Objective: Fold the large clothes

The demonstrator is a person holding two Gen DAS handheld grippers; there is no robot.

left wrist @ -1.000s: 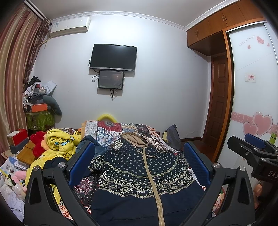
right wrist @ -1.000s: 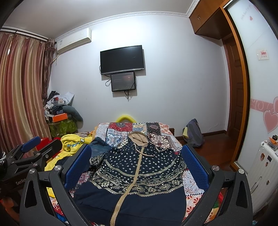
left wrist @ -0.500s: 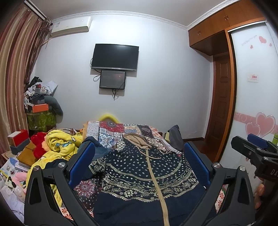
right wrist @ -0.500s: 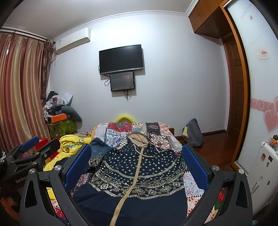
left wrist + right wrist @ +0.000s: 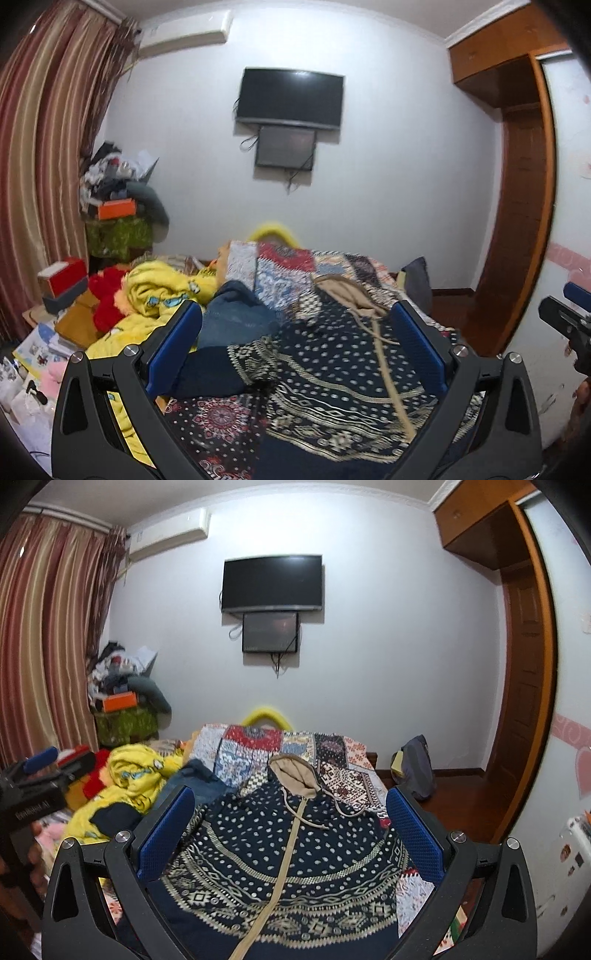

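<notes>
left: yellow blanket (image 5: 133,775) heaped | right: floor (image 5: 465,812) bare

Both wrist views low above the bed (image 5: 229,417), facing the television (image 5: 272,583) wall.

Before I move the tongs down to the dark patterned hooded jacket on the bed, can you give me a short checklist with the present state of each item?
1. Left tongs open: ok.
2. Right tongs open: ok.
3. Both tongs free of cloth: ok, nothing is held.
4. Navy patterned hooded jacket with beige zipper lies front up on the patchwork bedspread, hood toward the wall: ok.
5. Jacket's sleeve is spread flat: not ok; it lies bunched toward the crumpled yellow printed blanket.
6. Jacket's near hem is in view: cannot tell; the frame cuts it off.
</notes>
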